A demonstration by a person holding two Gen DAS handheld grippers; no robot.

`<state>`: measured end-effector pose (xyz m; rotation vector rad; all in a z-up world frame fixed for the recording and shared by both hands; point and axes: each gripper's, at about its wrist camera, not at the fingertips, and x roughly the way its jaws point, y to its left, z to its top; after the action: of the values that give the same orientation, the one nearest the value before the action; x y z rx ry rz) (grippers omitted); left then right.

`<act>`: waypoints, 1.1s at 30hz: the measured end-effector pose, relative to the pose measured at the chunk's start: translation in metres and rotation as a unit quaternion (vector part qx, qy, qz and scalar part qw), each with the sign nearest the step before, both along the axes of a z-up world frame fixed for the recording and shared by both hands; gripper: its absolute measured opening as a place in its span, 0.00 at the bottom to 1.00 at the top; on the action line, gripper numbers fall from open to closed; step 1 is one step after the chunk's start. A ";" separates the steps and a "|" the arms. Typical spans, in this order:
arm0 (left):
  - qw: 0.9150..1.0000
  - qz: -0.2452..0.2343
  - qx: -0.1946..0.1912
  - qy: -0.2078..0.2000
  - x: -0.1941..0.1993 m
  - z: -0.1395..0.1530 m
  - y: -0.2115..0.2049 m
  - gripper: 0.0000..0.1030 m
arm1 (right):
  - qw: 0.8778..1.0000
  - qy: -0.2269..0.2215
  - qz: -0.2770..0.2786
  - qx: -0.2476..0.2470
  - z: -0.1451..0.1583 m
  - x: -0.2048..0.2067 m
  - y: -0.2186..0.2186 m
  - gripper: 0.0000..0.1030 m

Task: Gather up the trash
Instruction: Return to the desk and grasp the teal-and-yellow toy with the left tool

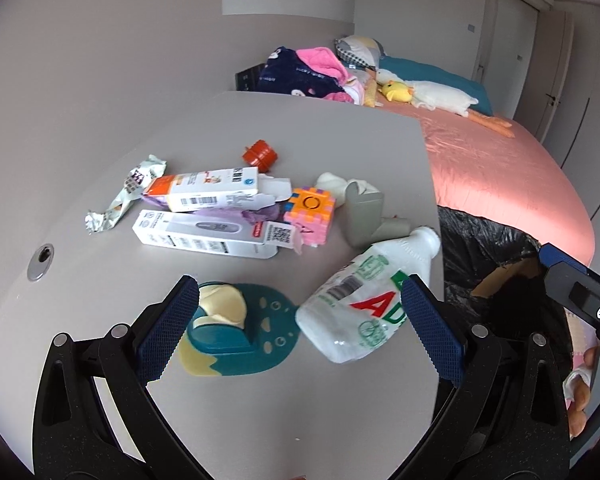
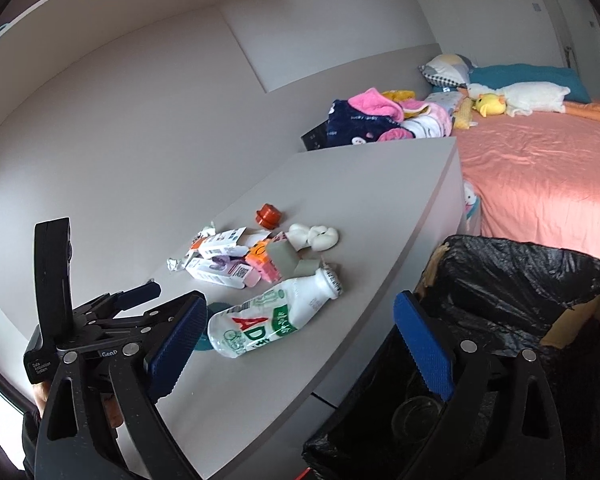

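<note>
**Both grippers spread wide above the cluttered desk, nothing held**

Left gripper (image 1: pixel 300 328) hung low over the near end of the grey desk (image 1: pixel 260 400), its blue-padded jaws spread wide and empty. Between and just beyond the pads lay a teal tape dispenser (image 1: pixel 224 328) on its fish-shaped base, and beside it to the right a white plastic bottle (image 1: pixel 364 300) lying on its side, neck pointing toward the desk edge. The right pad overlapped the bottle's label in that view; whether it touched could not be told.

Right gripper (image 2: pixel 300 340) was held farther back and higher, jaws equally wide apart and gripping nothing, one finger over the desk and the other over a bin lined with a black bag (image 2: pixel 520 292) standing just beside the desk's edge.

Farther along the desk sat a heap of litter: two white cartons (image 1: pixel 204 216), a crumpled foil wrapper (image 1: pixel 128 196), an orange and pink foam cube (image 1: pixel 310 212), a grey-green open box (image 1: pixel 364 216) and, apart behind them, a red cap (image 1: pixel 260 155). A pink bed (image 1: pixel 500 176) with plush toys and folded clothes lay beyond.

Only the right wrist view showed the bag's open mouth and a clear cup (image 2: pixel 416 416) lying inside, plus a white lumpy toy (image 2: pixel 314 236) in full. Only the left wrist view showed the dispenser whole and a metal-ringed cable hole (image 1: pixel 40 261) in the desktop.
</note>
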<state>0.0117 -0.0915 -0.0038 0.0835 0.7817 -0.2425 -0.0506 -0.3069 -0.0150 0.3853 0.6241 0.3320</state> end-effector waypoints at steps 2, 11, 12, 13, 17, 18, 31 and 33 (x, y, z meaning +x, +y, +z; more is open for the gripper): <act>1.000 0.010 0.003 0.003 0.000 -0.003 0.011 0.95 | 1.000 0.011 0.011 0.004 -0.006 0.005 0.009 0.91; 0.999 0.050 0.005 0.020 0.004 -0.020 0.043 0.95 | 0.997 0.044 0.047 0.036 -0.027 0.018 0.033 0.91; 0.998 0.054 0.003 0.022 0.005 -0.022 0.045 0.95 | 0.997 0.048 0.049 0.038 -0.029 0.019 0.036 0.91; 0.998 0.058 0.000 0.023 0.006 -0.024 0.048 0.95 | 0.997 0.051 0.049 0.039 -0.031 0.020 0.039 0.91; 0.997 0.074 -0.008 0.032 0.010 -0.033 0.060 0.89 | 0.994 0.066 0.054 0.065 -0.042 0.024 0.047 0.82; 0.996 0.075 -0.009 0.036 0.012 -0.034 0.061 0.86 | 0.993 0.072 0.055 0.077 -0.045 0.026 0.048 0.79; 0.997 0.067 -0.002 0.044 0.025 -0.047 0.063 0.82 | 0.986 0.098 0.030 0.132 -0.060 0.053 0.052 0.78; 0.997 0.067 0.000 0.043 0.029 -0.049 0.062 0.82 | 0.987 0.094 0.026 0.124 -0.060 0.058 0.056 0.78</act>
<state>0.0410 -0.0300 -0.0525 0.0205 0.8685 -0.1189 0.0072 -0.2509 -0.0749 0.6441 0.7825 0.4285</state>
